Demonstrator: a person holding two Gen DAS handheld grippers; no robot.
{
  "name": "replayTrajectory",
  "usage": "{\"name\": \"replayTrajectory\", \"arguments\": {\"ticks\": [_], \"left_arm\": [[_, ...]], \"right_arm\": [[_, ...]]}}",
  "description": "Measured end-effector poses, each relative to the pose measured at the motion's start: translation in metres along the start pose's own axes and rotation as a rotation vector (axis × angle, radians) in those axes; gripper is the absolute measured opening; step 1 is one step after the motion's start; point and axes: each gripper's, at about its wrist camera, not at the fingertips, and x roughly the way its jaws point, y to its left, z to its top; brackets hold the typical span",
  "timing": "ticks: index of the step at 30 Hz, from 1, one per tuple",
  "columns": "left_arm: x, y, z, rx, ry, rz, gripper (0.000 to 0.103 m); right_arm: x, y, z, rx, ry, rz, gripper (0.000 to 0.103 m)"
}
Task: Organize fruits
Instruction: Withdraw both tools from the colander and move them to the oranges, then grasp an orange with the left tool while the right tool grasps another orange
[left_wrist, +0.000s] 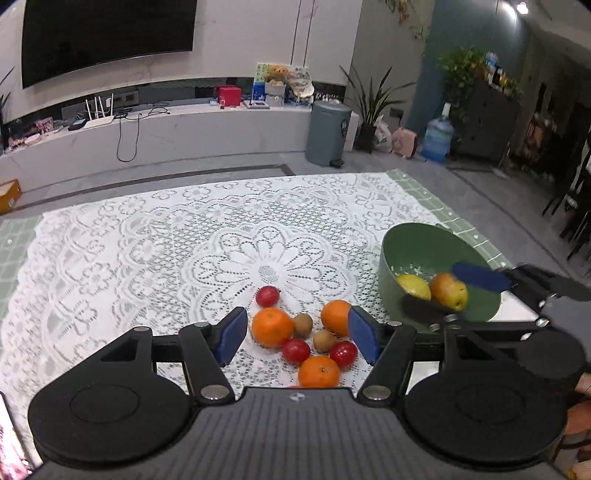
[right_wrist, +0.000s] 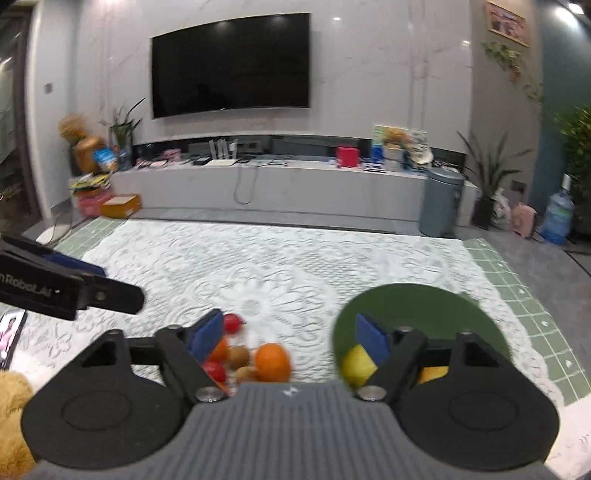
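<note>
White lace tablecloth (left_wrist: 147, 251) over green check cloth; TV (right_wrist: 231, 62) on the wall, grey bin (left_wrist: 327, 133) by the low shelf. Loose fruit pile (left_wrist: 303, 339) on the lace — oranges, small red fruits, kiwis. Green bowl (left_wrist: 413, 240) just right of it holds a lemon (left_wrist: 413, 286) and a reddish-yellow apple (left_wrist: 448, 291). Left gripper (left_wrist: 297, 336) wide, empty, above the pile; right gripper (right_wrist: 290, 339) wide, empty.

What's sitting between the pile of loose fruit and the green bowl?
Nothing: in the left wrist view only bare lace tablecloth separates the nearest orange from the green bowl.
</note>
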Motion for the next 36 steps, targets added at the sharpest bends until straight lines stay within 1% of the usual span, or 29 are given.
{"name": "replayTrajectory", "arguments": {"ticks": [2,3,4,5,6,7,9,14,18,21,27,29,31,36], "left_arm": [[0.000,0.005,-0.010,-0.015,-0.014,-0.007,0.071],[0.001,0.007,-0.014,-0.017,-0.009,-0.012,0.070],[0.003,0.008,-0.018,-0.013,0.006,-0.022,0.069],[0.007,0.008,-0.022,-0.005,0.028,-0.040,0.066],[0.011,0.008,-0.027,0.005,0.051,-0.060,0.066],[0.012,0.007,-0.032,0.018,0.068,-0.075,0.066],[0.017,0.007,-0.041,0.046,0.100,-0.094,0.066],[0.032,0.012,-0.060,0.050,0.165,-0.113,0.063],[0.042,0.016,-0.070,0.031,0.194,-0.113,0.062],[0.049,0.017,-0.071,0.016,0.214,-0.113,0.059],[0.056,0.012,-0.074,0.028,0.215,-0.104,0.059],[0.059,0.011,-0.075,0.029,0.216,-0.089,0.058],[0.061,0.011,-0.075,0.024,0.217,-0.077,0.058],[0.069,0.012,-0.075,0.007,0.238,-0.086,0.058]], "right_arm": [[0.004,0.014,-0.004,-0.030,0.016,0.009,0.064],[0.006,0.019,-0.006,-0.036,0.026,0.015,0.059],[0.009,0.024,-0.009,-0.041,0.045,0.025,0.055],[0.011,0.028,-0.012,-0.043,0.067,0.036,0.053],[0.015,0.029,-0.016,-0.046,0.089,0.041,0.052],[0.020,0.032,-0.020,-0.054,0.117,0.042,0.049],[0.030,0.034,-0.024,-0.074,0.164,0.036,0.046],[0.040,0.028,-0.029,-0.036,0.211,0.081,0.040],[0.046,0.027,-0.030,-0.005,0.248,0.138,0.040],[0.051,0.029,-0.032,0.017,0.270,0.158,0.040],[0.065,0.027,-0.034,0.099,0.332,0.210,0.040],[0.070,0.026,-0.035,0.132,0.348,0.228,0.040],[0.075,0.025,-0.036,0.156,0.368,0.226,0.040],[0.085,0.022,-0.037,0.223,0.394,0.243,0.041]]}}
